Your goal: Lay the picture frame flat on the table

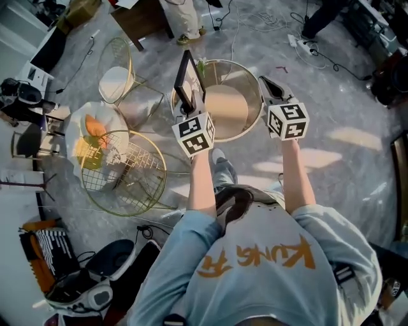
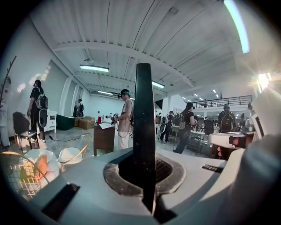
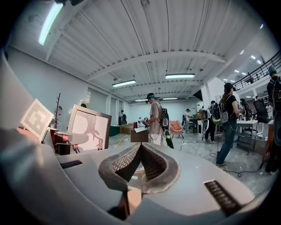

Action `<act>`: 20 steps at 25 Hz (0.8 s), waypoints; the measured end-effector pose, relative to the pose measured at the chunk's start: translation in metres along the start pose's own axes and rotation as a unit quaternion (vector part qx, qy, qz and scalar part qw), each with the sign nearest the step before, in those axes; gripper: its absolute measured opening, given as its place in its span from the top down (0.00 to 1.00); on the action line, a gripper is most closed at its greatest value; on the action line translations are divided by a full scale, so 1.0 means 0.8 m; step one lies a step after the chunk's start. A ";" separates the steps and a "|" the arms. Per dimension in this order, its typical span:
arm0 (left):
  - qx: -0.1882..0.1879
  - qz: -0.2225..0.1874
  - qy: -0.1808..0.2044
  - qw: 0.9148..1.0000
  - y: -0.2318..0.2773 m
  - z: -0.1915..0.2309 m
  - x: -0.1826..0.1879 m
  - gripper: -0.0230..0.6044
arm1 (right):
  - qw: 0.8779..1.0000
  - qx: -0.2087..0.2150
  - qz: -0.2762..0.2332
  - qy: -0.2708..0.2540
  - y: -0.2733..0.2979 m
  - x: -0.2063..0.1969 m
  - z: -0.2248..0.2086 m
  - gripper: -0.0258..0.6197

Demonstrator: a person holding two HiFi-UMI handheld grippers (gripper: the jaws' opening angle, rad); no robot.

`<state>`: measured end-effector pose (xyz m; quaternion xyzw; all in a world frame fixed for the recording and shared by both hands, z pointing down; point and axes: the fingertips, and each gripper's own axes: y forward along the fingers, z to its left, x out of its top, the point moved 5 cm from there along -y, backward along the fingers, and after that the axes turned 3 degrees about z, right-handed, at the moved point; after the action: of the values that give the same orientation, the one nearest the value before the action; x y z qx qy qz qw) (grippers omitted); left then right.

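The picture frame [image 1: 187, 79], black-edged, stands upright over the left rim of a small round table [image 1: 252, 124]. My left gripper [image 1: 189, 107] is shut on the frame's lower edge. In the left gripper view the frame's dark edge [image 2: 144, 114] rises straight up between the jaws of the left gripper [image 2: 145, 163]. My right gripper [image 1: 266, 83] hovers over the table's right rim, shut and holding nothing. Seen from the right gripper view, the jaws of the right gripper [image 3: 140, 147] meet at the tips, and the picture frame [image 3: 90, 129] faces me at the left with a pale print in it.
A round wire basket table [image 1: 124, 173] stands left of the person, with a white cloth and orange things [image 1: 95, 135] behind it. A wire chair [image 1: 116, 76] is farther back. A brown desk [image 1: 143, 19], cables and several people stand around the room.
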<state>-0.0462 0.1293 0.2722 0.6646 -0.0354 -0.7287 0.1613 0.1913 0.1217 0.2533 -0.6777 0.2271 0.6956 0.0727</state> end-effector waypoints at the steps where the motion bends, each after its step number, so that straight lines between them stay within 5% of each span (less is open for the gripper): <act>1: 0.000 0.005 -0.002 1.000 0.012 0.005 -0.007 0.92 | 1.000 0.000 0.005 0.003 0.012 -0.007 -0.003 0.96; 20: -0.030 0.119 -0.029 0.992 0.271 0.091 -0.046 0.92 | 0.995 -0.027 0.087 0.032 0.257 -0.040 -0.053 0.96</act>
<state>-0.0744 -0.0774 0.3731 0.6291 -0.0975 -0.7241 0.2654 0.1478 -0.0715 0.3302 -0.6795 0.2682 0.6828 -0.0136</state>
